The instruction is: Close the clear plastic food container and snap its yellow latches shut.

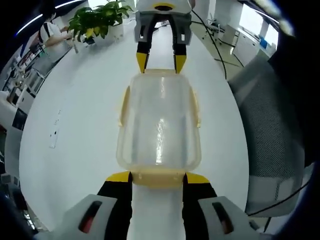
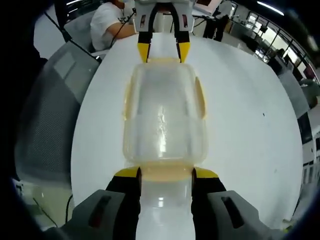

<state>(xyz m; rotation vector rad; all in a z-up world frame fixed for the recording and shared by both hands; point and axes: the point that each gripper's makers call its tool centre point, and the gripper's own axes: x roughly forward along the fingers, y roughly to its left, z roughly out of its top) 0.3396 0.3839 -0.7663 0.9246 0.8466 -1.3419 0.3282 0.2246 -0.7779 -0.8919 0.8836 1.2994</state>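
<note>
A clear plastic food container [image 1: 159, 125] with its lid on lies lengthwise on the white table [image 1: 85, 125]. Pale yellow latches [image 1: 124, 107] flare out along its long sides. My left gripper [image 1: 158, 177] is open, its yellow-tipped jaws flanking the near end latch [image 1: 158, 181]. At the far end, my right gripper [image 1: 161, 62] stands open against the opposite end. In the right gripper view, the container [image 2: 164, 120] lies between my right gripper [image 2: 166, 173] below and my left gripper [image 2: 163, 52] at the top, both open around the end latches.
A potted plant [image 1: 97, 20] stands at the table's far edge. A grey mesh chair [image 1: 270, 130] sits beside the table, and it appears as the chair [image 2: 45, 120] in the right gripper view. A seated person [image 2: 112, 20] is behind the table.
</note>
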